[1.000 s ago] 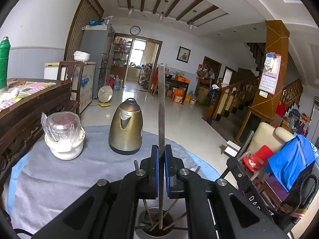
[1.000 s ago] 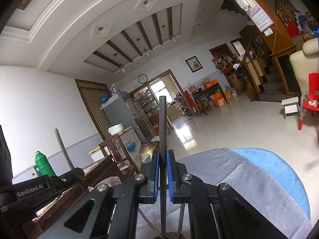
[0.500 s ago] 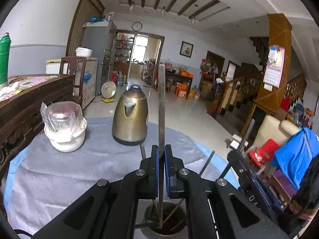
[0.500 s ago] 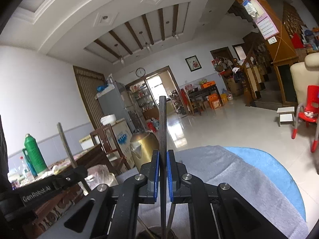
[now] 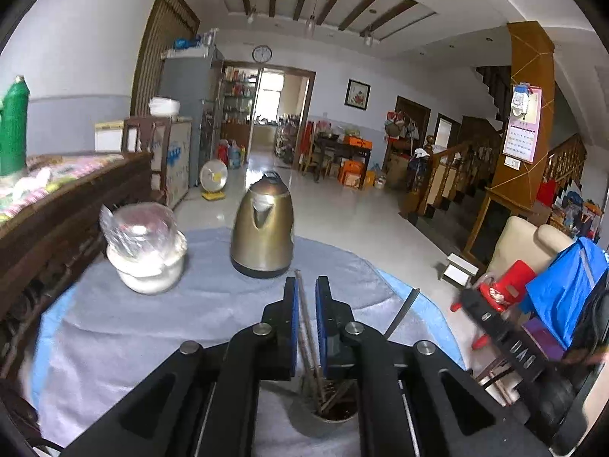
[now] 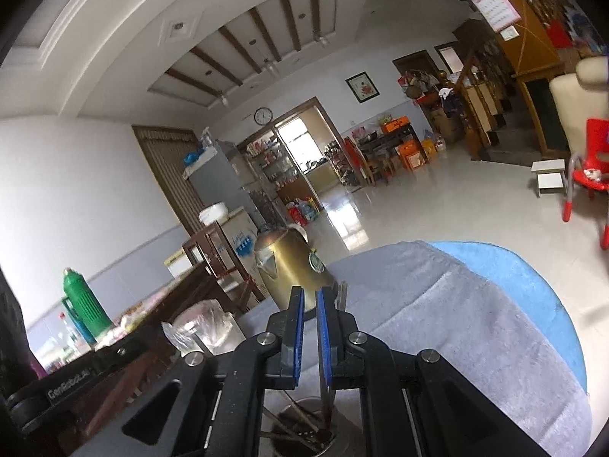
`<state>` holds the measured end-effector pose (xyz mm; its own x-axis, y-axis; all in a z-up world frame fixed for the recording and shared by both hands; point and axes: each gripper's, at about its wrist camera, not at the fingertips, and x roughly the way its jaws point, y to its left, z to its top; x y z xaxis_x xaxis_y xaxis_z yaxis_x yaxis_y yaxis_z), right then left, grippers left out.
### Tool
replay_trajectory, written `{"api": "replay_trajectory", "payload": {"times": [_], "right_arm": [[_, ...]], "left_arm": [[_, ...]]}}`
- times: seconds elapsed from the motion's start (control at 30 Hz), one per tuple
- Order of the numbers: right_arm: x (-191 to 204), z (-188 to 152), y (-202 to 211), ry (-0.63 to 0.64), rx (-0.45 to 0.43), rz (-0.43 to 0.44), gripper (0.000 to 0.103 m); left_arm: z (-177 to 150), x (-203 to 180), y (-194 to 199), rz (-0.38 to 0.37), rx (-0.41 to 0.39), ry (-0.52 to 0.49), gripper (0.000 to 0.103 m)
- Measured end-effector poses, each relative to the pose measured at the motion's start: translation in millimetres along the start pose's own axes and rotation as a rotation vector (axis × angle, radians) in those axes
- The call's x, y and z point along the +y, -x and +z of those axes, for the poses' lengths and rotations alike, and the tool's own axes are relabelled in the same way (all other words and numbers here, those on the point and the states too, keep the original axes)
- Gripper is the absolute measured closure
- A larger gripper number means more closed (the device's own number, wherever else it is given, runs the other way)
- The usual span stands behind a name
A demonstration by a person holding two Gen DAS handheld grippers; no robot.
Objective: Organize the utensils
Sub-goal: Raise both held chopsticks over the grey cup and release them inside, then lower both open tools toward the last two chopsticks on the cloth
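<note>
A round metal utensil cup stands on the grey cloth right under both grippers; it also shows in the right wrist view. Several thin metal utensils stand in it. My left gripper is open, and a metal utensil leans loose in the gap between its blue pads, its lower end in the cup. My right gripper is open too; a dark utensil stands in the cup between its pads. The right gripper's body shows at the right of the left wrist view.
A brass kettle stands on the grey cloth just beyond the cup. A white bowl with a plastic-wrapped lid sits at the left. A dark wooden cabinet borders the table's left. The table's right edge drops to the tiled floor.
Both grippers have opened and let go of their utensils, which have dropped down into the cup. Both grippers have tilted down a little toward the table.
</note>
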<state>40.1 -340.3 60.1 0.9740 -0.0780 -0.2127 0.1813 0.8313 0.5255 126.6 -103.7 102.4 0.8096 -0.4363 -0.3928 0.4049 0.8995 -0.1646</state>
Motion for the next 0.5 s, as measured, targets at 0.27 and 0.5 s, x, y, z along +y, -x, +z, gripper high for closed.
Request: {"api": "replay_trajectory", "payload": {"times": [0.27, 0.5], "right_arm": [[23, 14, 46, 0.07, -0.048, 0.056, 0.094], [44, -22, 66, 0.176, 0.053, 0.112, 0.093]], "left_arm": [[-8, 38, 55, 0.126, -0.035, -0.015, 0.046], [-61, 84, 68, 0.243, 0.117, 0.005, 0.043]]}}
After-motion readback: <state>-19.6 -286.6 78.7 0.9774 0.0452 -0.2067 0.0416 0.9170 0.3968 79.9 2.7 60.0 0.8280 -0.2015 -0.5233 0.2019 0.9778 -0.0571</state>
